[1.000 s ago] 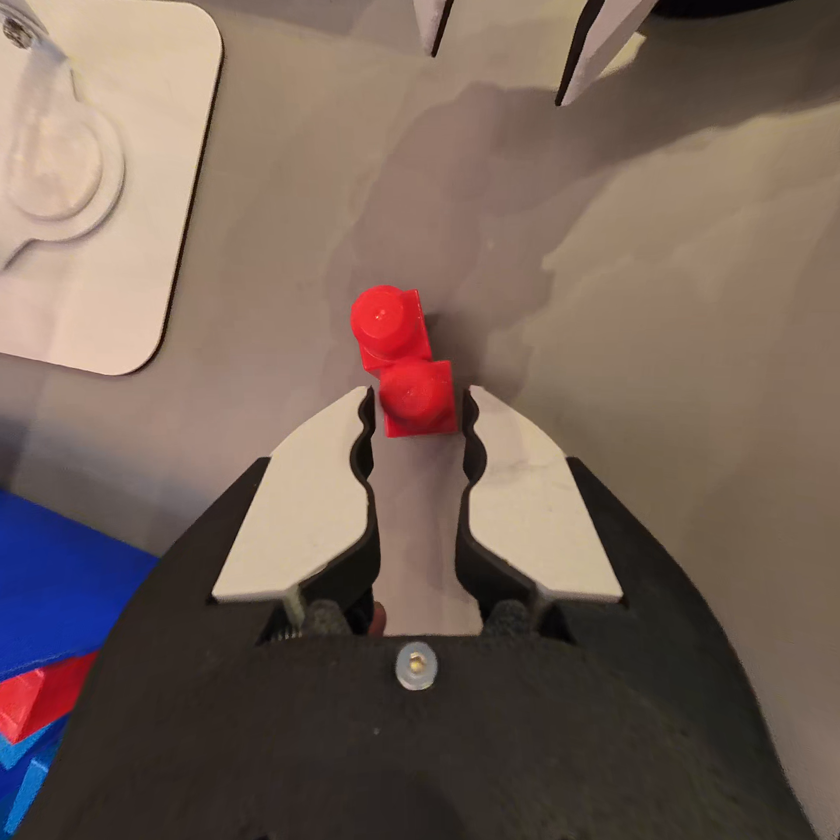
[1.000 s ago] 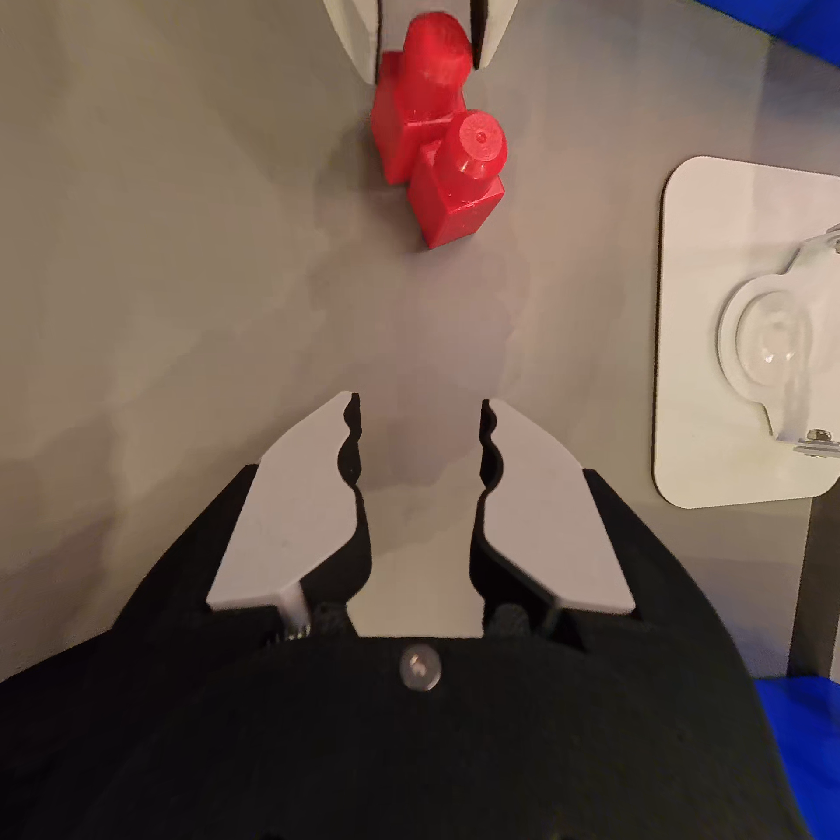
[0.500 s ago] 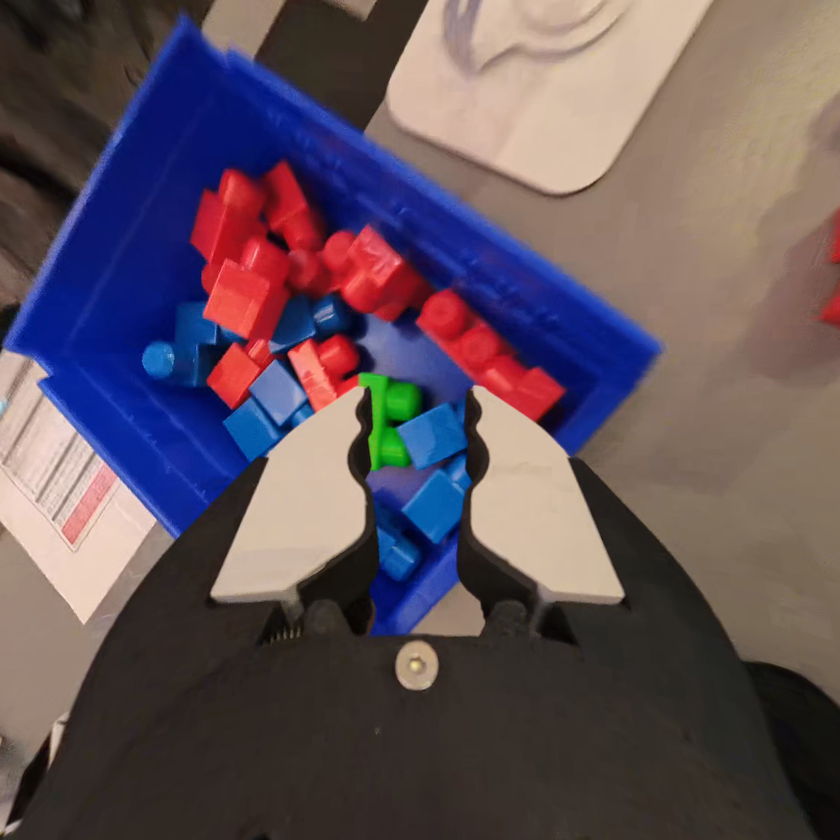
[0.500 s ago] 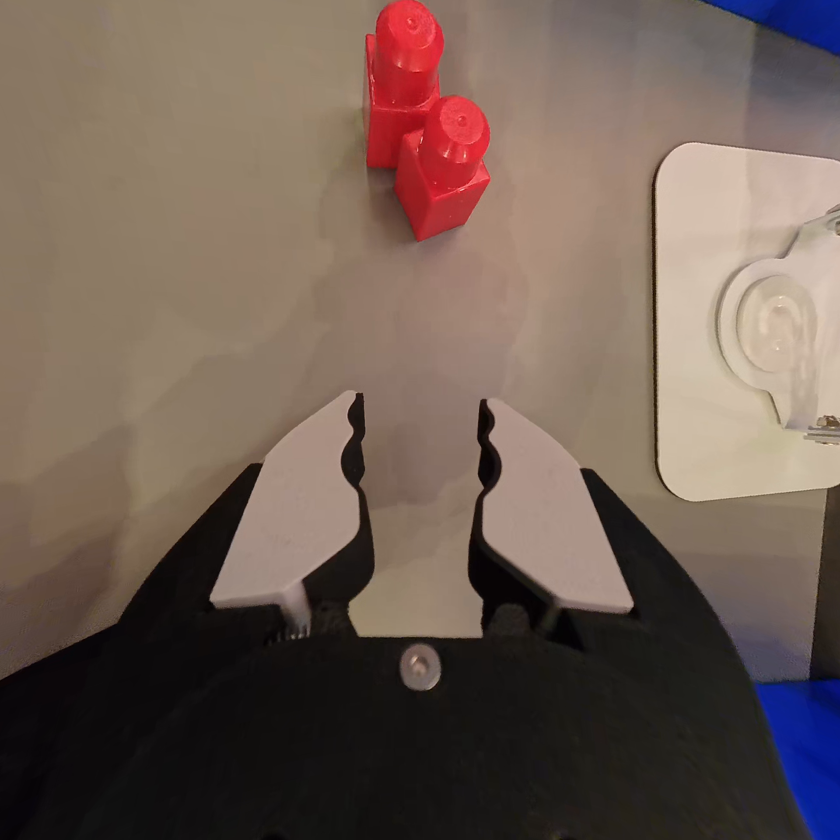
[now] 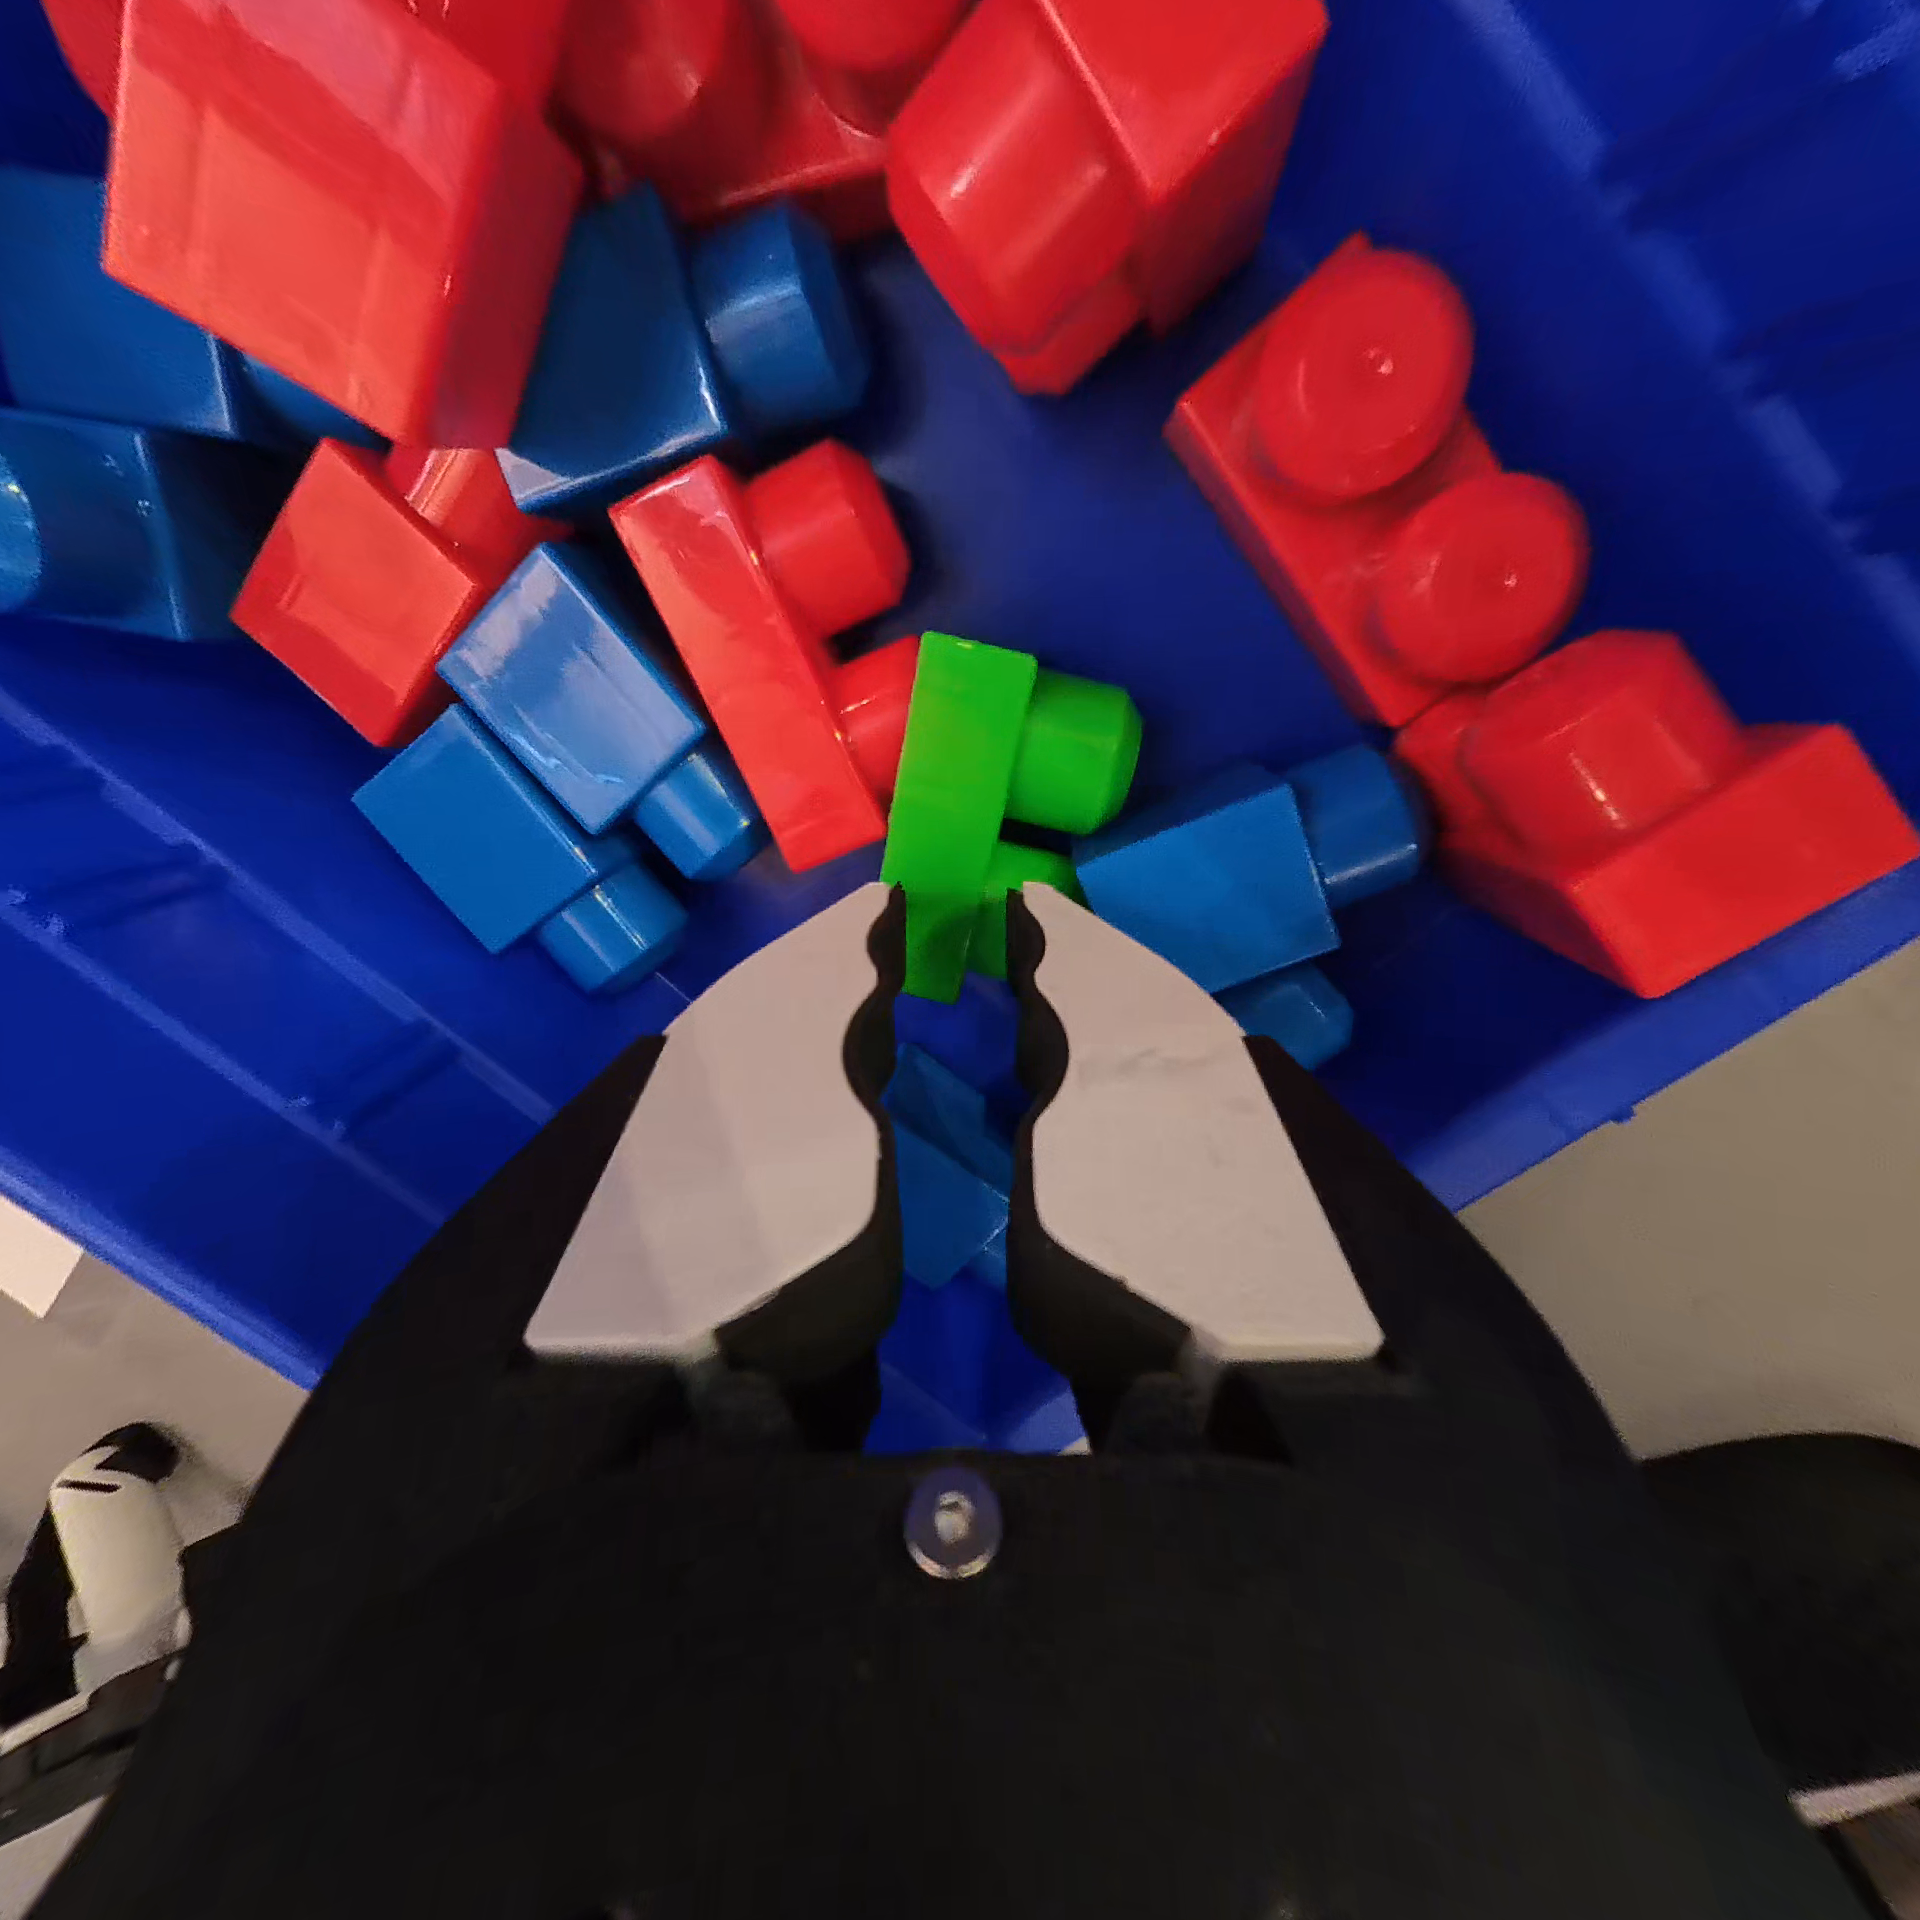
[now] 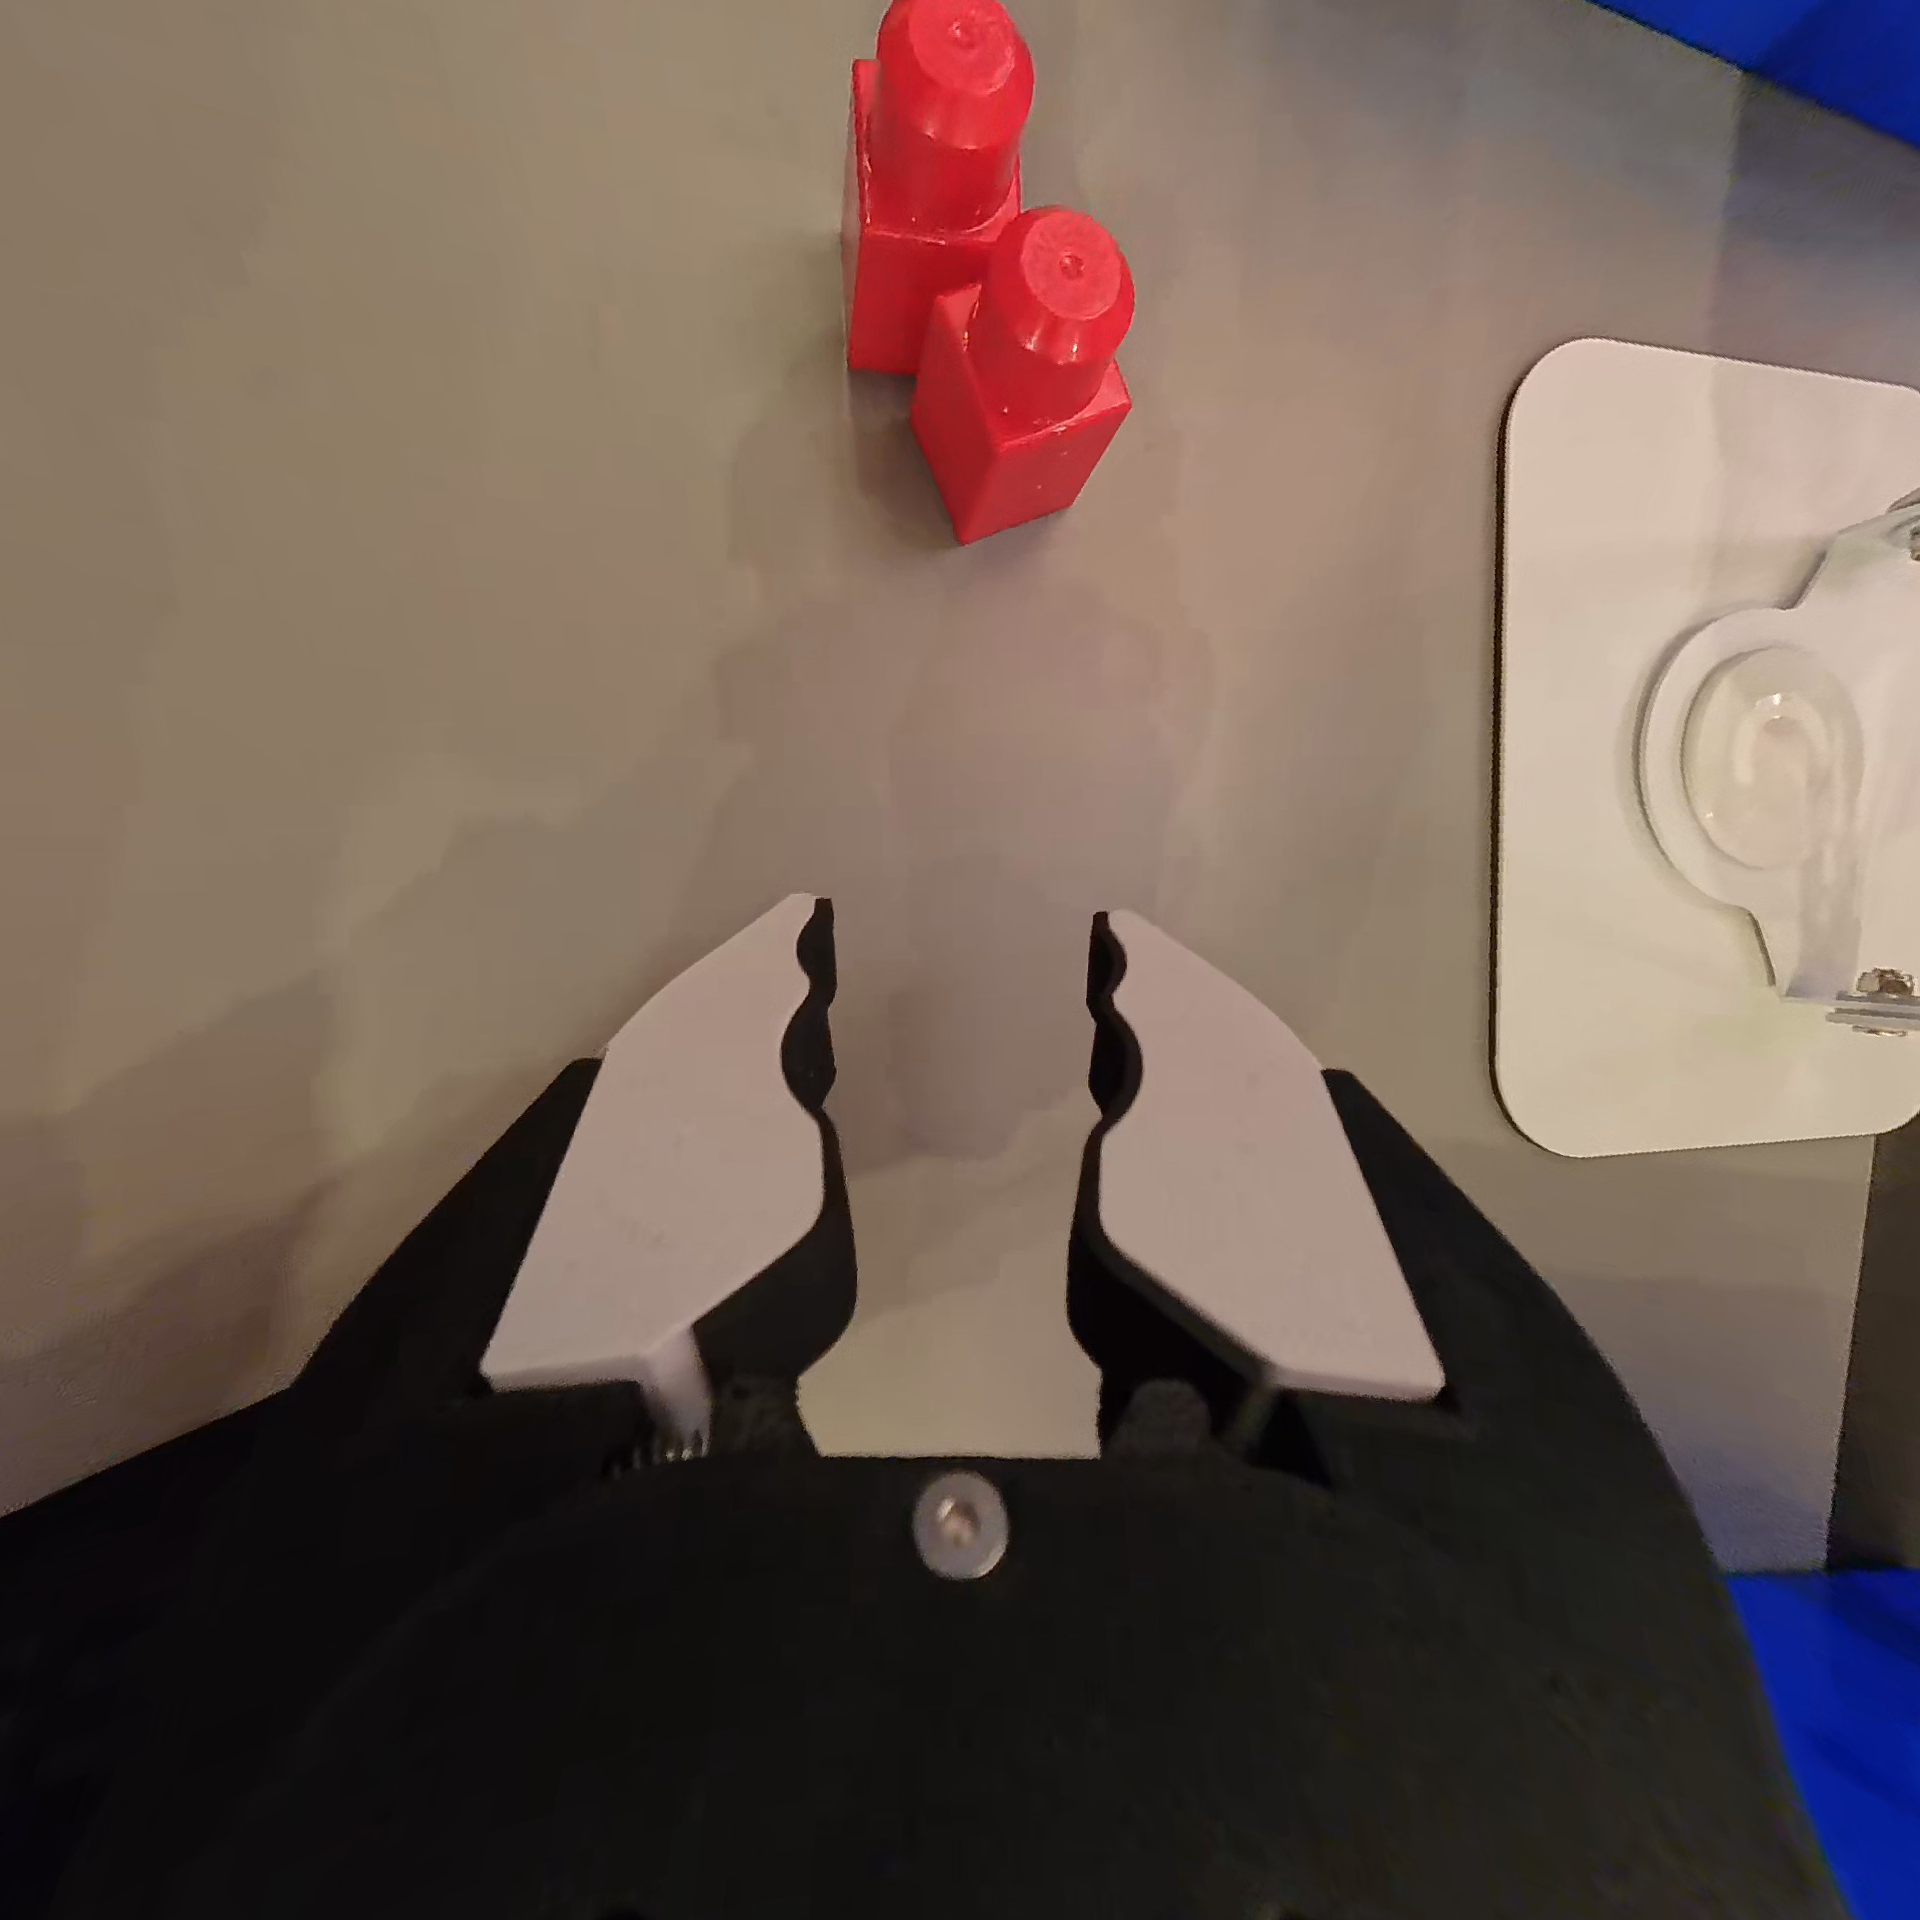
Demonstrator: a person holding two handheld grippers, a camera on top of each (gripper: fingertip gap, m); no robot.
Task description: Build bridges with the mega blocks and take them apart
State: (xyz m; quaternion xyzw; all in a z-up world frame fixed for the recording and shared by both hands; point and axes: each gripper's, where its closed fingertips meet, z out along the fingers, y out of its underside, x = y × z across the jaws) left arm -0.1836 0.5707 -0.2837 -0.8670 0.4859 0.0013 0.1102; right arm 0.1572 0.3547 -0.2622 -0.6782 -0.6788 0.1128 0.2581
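Observation:
In the left wrist view my left gripper [image 5: 956, 914] is down inside a blue bin [image 5: 208, 1091] full of red and blue blocks. Its pads are pressed on the near end of a thin green two-stud block [image 5: 961, 769] that lies on its side among them. In the right wrist view my right gripper [image 6: 961, 925] is open and empty above the grey table [image 6: 364, 623]. Two red single-stud blocks [image 6: 935, 208] [image 6: 1023, 416] stand upright and touching on the table, well ahead of its fingertips.
A red two-stud block [image 5: 1371, 478] and several blue blocks [image 5: 1205, 883] crowd the green one. A white board with a clear mount [image 6: 1704, 748] lies right of the right gripper. Blue bin parts show at the top right [image 6: 1818, 62] and bottom right [image 6: 1818, 1714]. Across from one pair of fingers to the other is roughly 40 centimeters.
My left gripper left the red blocks on the table, swung over to the blue bin, went down into it and closed on the green block. The right gripper stayed open and drew slightly nearer the red blocks.

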